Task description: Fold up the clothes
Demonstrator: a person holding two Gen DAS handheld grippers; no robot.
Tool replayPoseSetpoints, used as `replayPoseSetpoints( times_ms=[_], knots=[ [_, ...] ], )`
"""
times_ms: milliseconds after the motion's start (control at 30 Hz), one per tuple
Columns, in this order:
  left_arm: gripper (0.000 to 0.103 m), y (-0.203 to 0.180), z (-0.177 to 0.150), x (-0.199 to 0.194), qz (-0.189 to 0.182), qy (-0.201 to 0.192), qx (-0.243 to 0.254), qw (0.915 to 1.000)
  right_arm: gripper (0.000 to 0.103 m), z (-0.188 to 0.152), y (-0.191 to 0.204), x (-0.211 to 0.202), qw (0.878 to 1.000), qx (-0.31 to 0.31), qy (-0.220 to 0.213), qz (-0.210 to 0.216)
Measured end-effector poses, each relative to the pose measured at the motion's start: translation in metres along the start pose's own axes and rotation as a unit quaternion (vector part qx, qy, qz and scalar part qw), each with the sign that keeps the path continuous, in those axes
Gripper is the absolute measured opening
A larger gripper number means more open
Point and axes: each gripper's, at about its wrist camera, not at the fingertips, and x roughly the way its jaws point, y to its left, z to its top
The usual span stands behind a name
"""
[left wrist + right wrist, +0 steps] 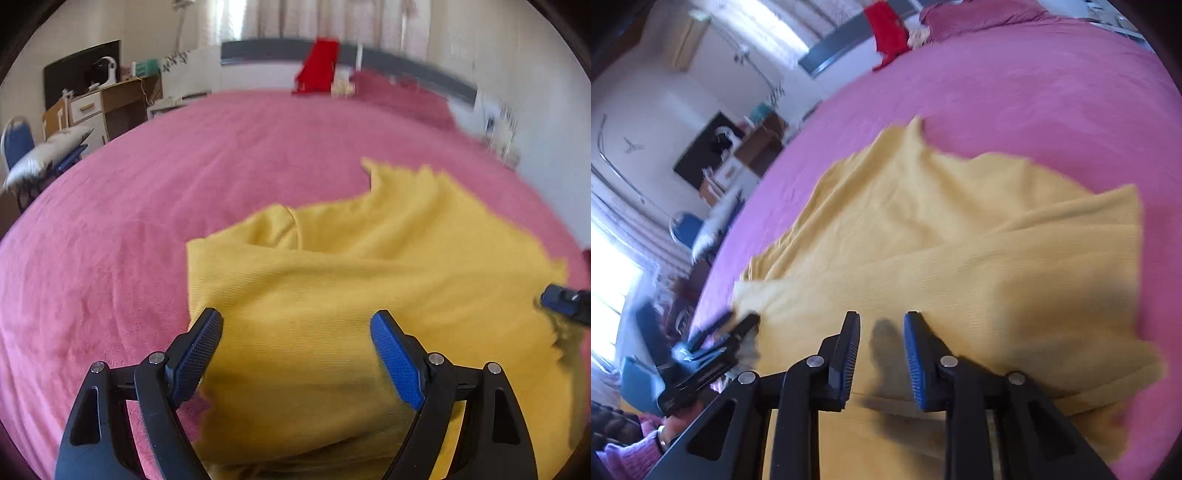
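Observation:
A yellow garment (332, 280) lies partly folded on a pink bed cover (147, 192). It also shows in the right wrist view (960, 229), with one layer folded over another. My left gripper (297, 321) is open wide and empty, just above the garment's near left part. My right gripper (881, 321) is open with a narrower gap and holds nothing, above the garment's near edge. Its tip shows at the right edge of the left wrist view (565, 301). The left gripper shows blurred in the right wrist view (738, 328) at the garment's left edge.
A red garment (317, 68) and a dark pink pile (399, 92) lie at the bed's far end. A cabinet with a monitor (99, 92) and a blue chair with a pillow (40, 151) stand left of the bed. The pink cover (1034, 74) stretches beyond the garment.

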Motion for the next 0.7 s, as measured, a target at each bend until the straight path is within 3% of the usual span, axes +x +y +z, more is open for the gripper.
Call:
replayPoseSetpoints(
  times_ms=[67,100,133,167,233,300,433,500,700],
  knots=[
    [0.085,-0.001,0.001,0.001,-0.004,0.007,0.006,1.0000,0.021,0.004,-0.023,-0.024,1.000,0.009,-0.022,-0.006],
    [0.085,0.001,0.006,-0.002,-0.014,0.007,0.005,0.9999,0.010,0.006,-0.034,-0.030,1.000,0.017,-0.024,-0.011],
    [0.085,0.003,0.012,-0.006,-0.024,0.006,0.005,0.9997,0.007,0.005,-0.042,-0.034,0.999,0.029,-0.019,-0.007],
    [0.085,0.006,0.018,-0.010,-0.034,0.005,0.004,0.9994,0.009,0.007,-0.044,-0.038,0.999,0.040,-0.011,0.005],
    [0.085,0.010,0.029,-0.017,-0.055,0.003,0.003,0.9985,0.026,0.007,-0.050,-0.063,1.000,0.016,-0.010,0.014],
    [0.085,0.014,0.041,-0.024,-0.076,0.001,0.002,0.9971,0.029,0.025,-0.032,-0.067,0.999,-0.022,-0.018,0.021],
    [0.085,0.012,0.091,0.018,-0.106,0.034,-0.035,0.9932,0.032,0.080,-0.009,-0.037,0.998,-0.026,0.000,0.060],
    [0.085,0.011,0.116,0.040,-0.120,0.051,-0.054,0.9900,0.033,0.108,-0.009,-0.005,0.998,-0.007,0.031,0.050],
    [0.085,-0.012,0.160,0.131,-0.154,0.114,-0.021,0.9812,0.035,0.162,-0.023,0.071,0.998,0.010,0.066,0.020]
  ],
)
